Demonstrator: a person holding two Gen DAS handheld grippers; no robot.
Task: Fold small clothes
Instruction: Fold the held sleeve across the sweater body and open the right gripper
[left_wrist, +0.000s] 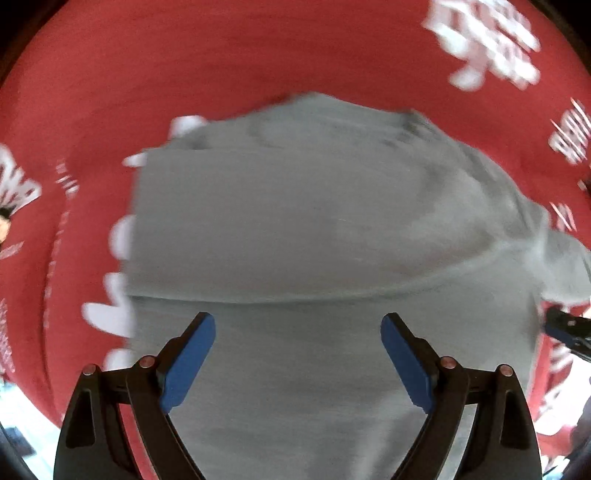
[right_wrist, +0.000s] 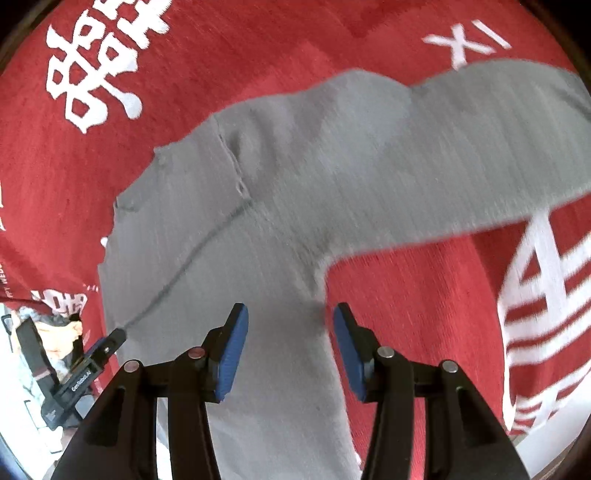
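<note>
grey garment (right_wrist: 280, 206), sleeve (right_wrist: 498, 147) toward upper right

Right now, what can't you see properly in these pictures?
- Left wrist view: white lettering on the red cloth is motion-blurred, unreadable.
- Left wrist view: grey garment hides the print beneath; its lower part runs off the bottom edge.
- Right wrist view: the garment's sleeve is cut off at the right edge.

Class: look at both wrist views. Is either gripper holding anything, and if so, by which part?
Nothing is held. The left gripper and right gripper both hover open above the grey garment.
</note>
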